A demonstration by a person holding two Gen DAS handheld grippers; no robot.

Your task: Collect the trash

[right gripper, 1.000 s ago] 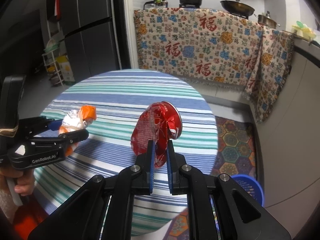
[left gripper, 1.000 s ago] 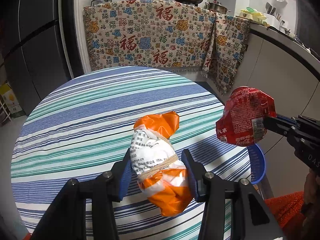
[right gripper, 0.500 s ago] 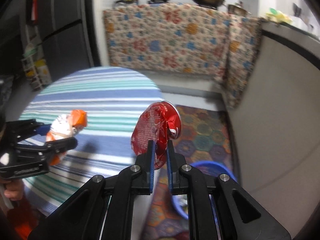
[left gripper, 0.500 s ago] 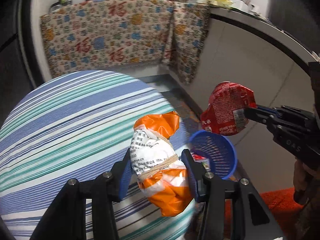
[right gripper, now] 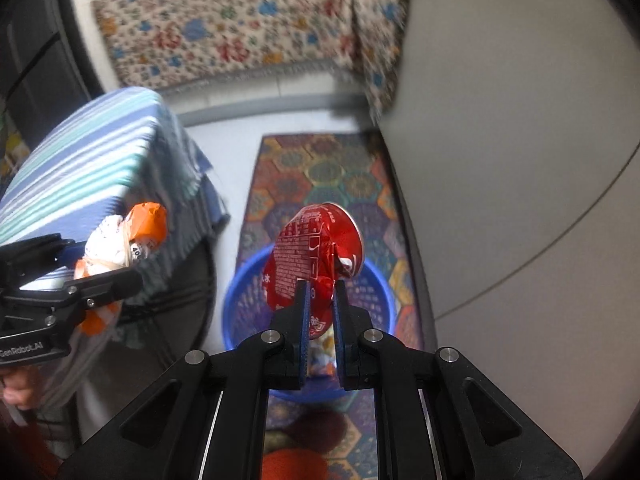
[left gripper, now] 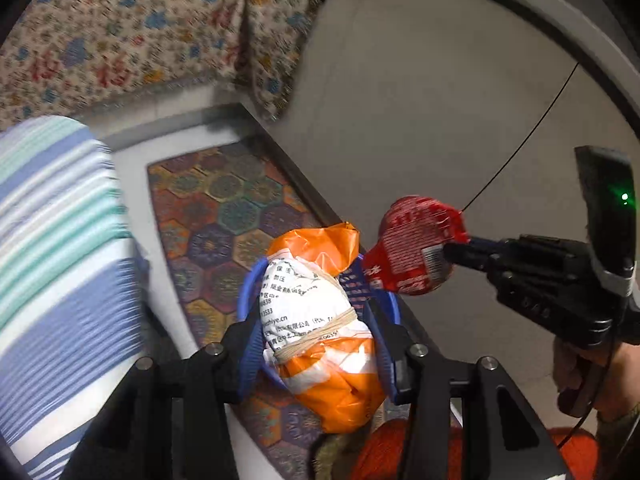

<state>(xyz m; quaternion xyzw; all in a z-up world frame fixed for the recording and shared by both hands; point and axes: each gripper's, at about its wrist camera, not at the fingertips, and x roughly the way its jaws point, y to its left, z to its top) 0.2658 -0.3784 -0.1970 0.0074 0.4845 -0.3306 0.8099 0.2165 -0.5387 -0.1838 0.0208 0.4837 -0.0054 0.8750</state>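
The crushed red can (right gripper: 316, 264) is being pinched tight by the right hand-held gripper (right gripper: 320, 300) right above the blue basket (right gripper: 376, 280) rim. The orange-white bundle (left gripper: 316, 320) is being clamped by the left hand-held gripper (left gripper: 316, 344), past the striped surface (left gripper: 60, 240) edge, over the basket too.

grippers: 2 (left gripper: 316, 344) (right gripper: 320, 316) | crushed can: 1 (right gripper: 316, 256) | orange-white bundle: 1 (left gripper: 316, 320) | blue basket: 1 (right gripper: 372, 280)

A table under a blue, teal and white striped cloth (right gripper: 80, 168) stands at the left. On the pale floor beside it lies a hexagon-patterned rug (right gripper: 320, 176), running along a plain grey cabinet front (left gripper: 440, 100) on the right. A floral printed cloth (right gripper: 240, 24) hangs at the far side.
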